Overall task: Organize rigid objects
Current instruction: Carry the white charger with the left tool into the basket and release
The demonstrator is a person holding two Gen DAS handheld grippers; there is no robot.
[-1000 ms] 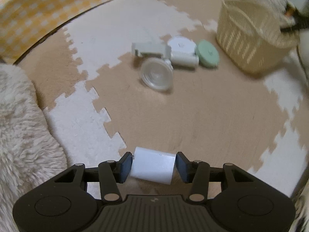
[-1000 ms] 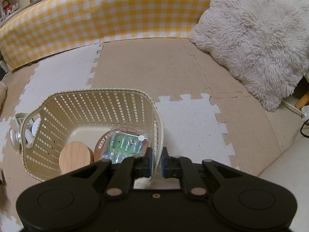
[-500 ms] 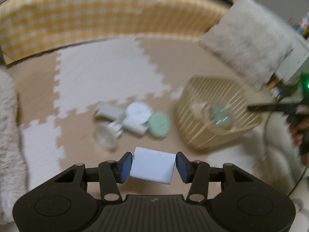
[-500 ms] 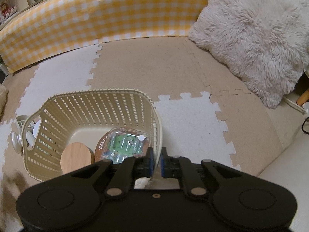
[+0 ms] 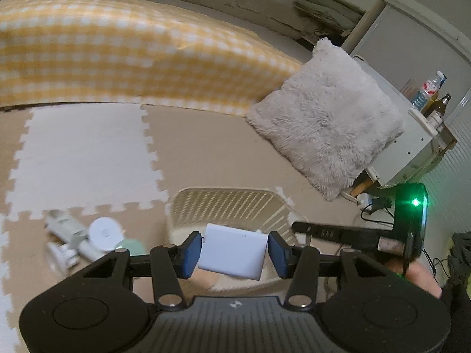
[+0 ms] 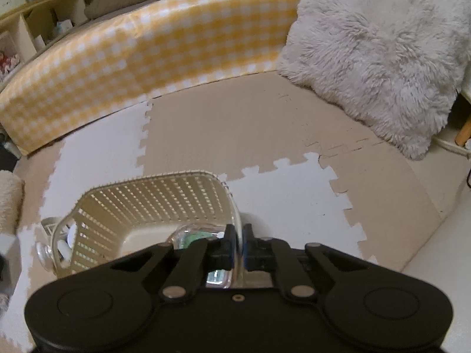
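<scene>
Left gripper (image 5: 234,253) clamped white block (image 5: 232,254) above basket (image 5: 223,203); right gripper (image 6: 239,245) pinched basket rim; several items (image 5: 88,236) remained lower left.

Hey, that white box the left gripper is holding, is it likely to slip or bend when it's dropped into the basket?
The white box keeps straight edges between the left gripper pads, so probably rigid. Its smooth faces look slippery. Flat sides suggest it won't roll in the basket.

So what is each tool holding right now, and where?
Left tool clamps the white box by its two short sides. Right tool pinches the basket by its rim.
</scene>
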